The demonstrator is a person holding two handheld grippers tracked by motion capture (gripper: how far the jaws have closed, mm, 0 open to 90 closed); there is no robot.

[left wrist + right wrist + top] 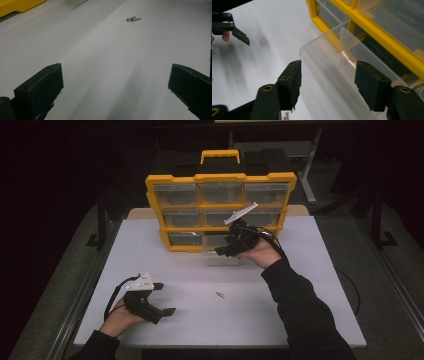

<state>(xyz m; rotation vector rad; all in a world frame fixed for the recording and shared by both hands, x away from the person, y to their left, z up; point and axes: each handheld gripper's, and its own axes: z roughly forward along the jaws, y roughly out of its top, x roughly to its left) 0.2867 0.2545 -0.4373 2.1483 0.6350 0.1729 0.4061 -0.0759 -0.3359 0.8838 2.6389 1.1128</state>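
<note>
A yellow organizer cabinet (pixel 220 178) with clear drawers stands upright at the back of the white table (pixel 300 310). Its bottom middle clear drawer (pixel 212 259) is pulled out toward me. My right gripper (pixel 222 251) hovers just above that drawer's front, jaws open. In the right gripper view the clear drawer (pixel 324 52) lies beyond the gap between the pads, and neither pad touches it. My left gripper (pixel 165 298) rests open and empty at the front left of the table. A few small metal screws (pixel 220 294) lie loose mid-table, ahead of the left gripper (pixel 115 75), where the screws (pixel 133 19) show at the top.
A black case (pixel 260 162) sits behind the cabinet. Dark floor surrounds the table on all sides, and black frame legs (pixel 101 225) stand at the left and right. The table's front edge runs close to my forearms.
</note>
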